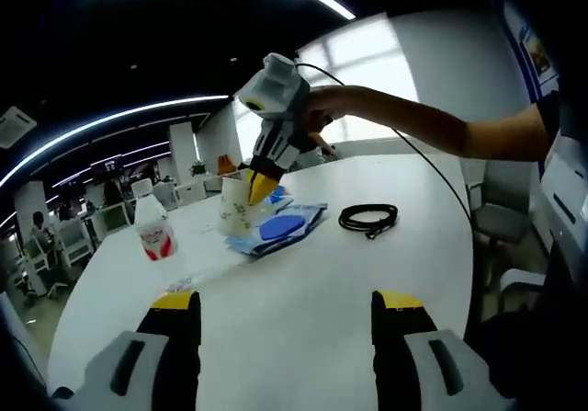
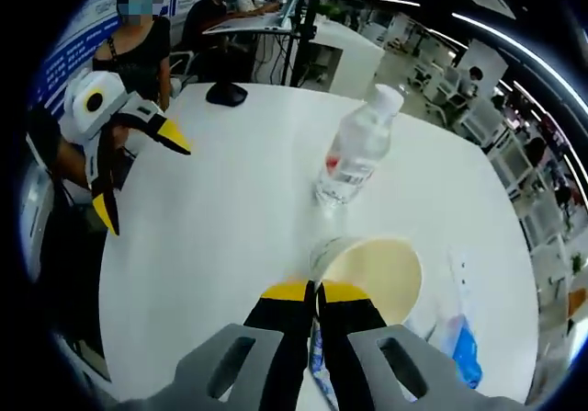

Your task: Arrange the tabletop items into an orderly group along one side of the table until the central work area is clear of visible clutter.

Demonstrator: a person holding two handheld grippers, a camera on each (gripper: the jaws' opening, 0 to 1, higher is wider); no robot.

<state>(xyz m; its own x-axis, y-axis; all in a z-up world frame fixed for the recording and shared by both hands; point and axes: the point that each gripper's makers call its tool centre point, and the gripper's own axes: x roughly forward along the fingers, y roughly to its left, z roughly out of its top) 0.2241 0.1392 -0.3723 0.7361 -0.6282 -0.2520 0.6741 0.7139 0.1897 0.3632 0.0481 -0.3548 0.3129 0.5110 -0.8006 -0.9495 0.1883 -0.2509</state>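
Centrally, the round white bench (image 1: 303, 282) lies bare near the left gripper (image 1: 287, 302), jaws wide apart. The right gripper (image 2: 317, 291) pinches the cream paper cup (image 2: 372, 268) rim beside the clear plastic water bottle (image 2: 354, 158); the left gripper view adds a coiled black cable (image 1: 368, 217) far right, near the edge.

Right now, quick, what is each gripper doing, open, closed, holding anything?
Left gripper: open, holding nothing.
Right gripper: shut on the paper cup's rim.
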